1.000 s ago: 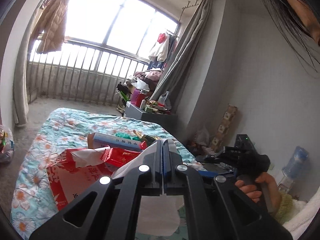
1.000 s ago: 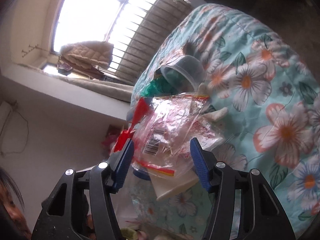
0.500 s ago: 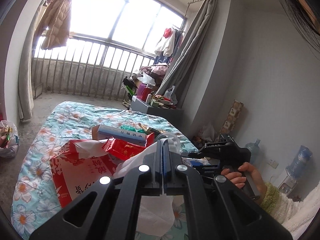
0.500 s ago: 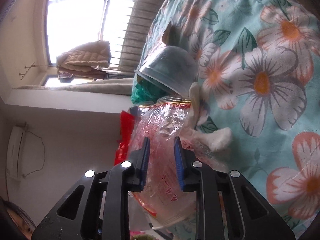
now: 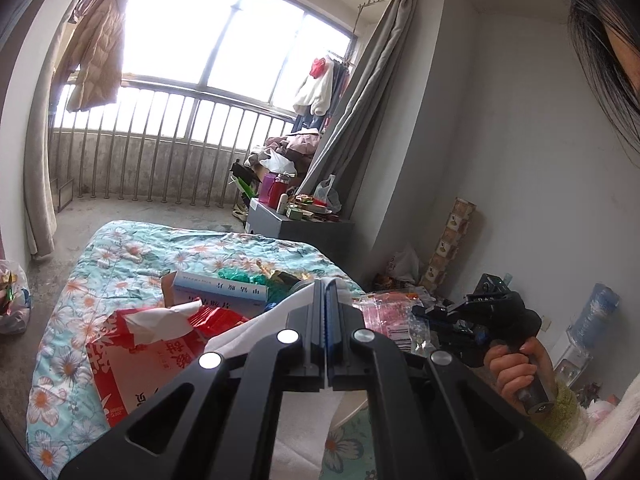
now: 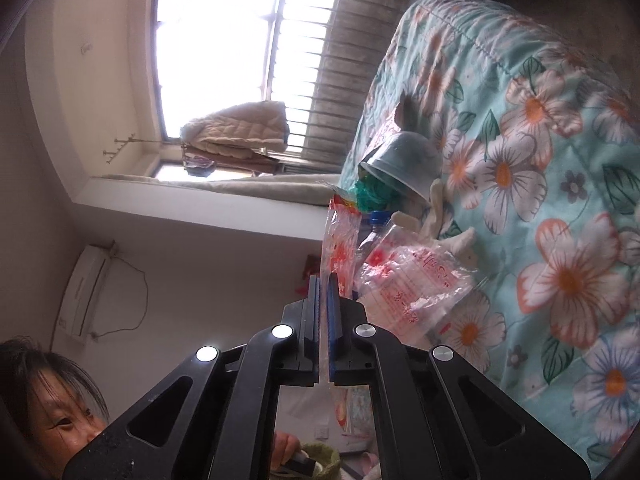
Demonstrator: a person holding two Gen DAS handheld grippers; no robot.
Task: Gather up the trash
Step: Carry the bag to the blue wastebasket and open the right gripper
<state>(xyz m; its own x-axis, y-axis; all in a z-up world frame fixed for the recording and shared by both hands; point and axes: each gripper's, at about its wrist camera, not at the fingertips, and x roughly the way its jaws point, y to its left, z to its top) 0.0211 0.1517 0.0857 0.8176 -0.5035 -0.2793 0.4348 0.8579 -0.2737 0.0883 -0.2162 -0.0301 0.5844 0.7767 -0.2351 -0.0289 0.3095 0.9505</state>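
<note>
A clear plastic bag point(image 6: 404, 276) with red print sits at the middle of the right wrist view, lying partly on the flowered quilt point(image 6: 560, 200) and rising in a thin strip toward the upper middle. The right gripper point(image 6: 324, 292) has its two blue-lined fingers pressed together on that strip, pinching the bag. Just above the bag, a clear plastic cup point(image 6: 404, 164) lies tipped on the quilt with green wrapping point(image 6: 370, 196) at its mouth, and a white crumpled tissue point(image 6: 436, 216) touches the bag's upper right edge.

In the left wrist view the same bag point(image 5: 386, 314) shows right of center, with the right gripper's black body point(image 5: 496, 316) and the hand holding it at the lower right. The left gripper point(image 5: 325, 300) is at lower center, fingers closed on a white sheet-like bag point(image 5: 256, 328) that hangs down behind them. Left of it lie a red torn packet point(image 5: 140, 344) and a blue-and-white box point(image 5: 220, 290) on the quilt. A window point(image 5: 224, 40) with railings fills the upper left, a coat point(image 5: 98, 52) hanging beside it.
</note>
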